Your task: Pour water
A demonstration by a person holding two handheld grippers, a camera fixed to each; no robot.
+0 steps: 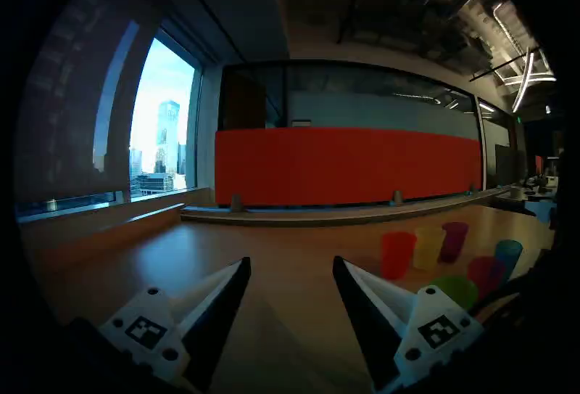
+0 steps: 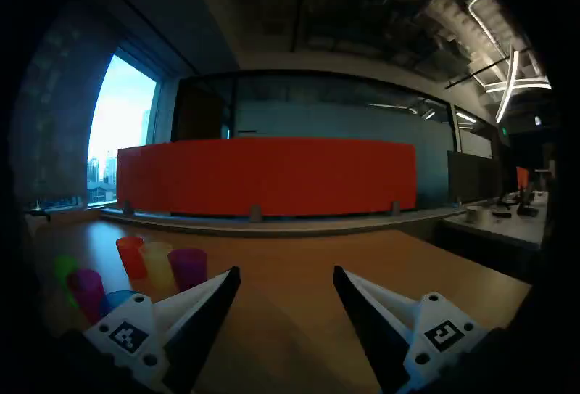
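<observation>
Wide apart and gripping nothing, the left gripper [image 1: 291, 263] above the wooden table [image 1: 290, 245], facing the red partition [image 1: 348, 165]. Before the partition's right end and well short of it, six cups in a cluster: orange cup [image 1: 397, 254], yellow cup [image 1: 428, 247] and purple cup [image 1: 454, 240] closest to the partition; green cup [image 1: 455, 289], pink cup [image 1: 486, 274] and blue cup [image 1: 507, 255] farther from it. Contents too dim to tell. Across from the partition's middle, the right gripper [image 2: 286, 272], equally spread and empty.

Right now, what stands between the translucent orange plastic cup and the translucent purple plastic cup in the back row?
A translucent yellow plastic cup, close between the orange cup and the purple cup; both gripper views show it.
</observation>
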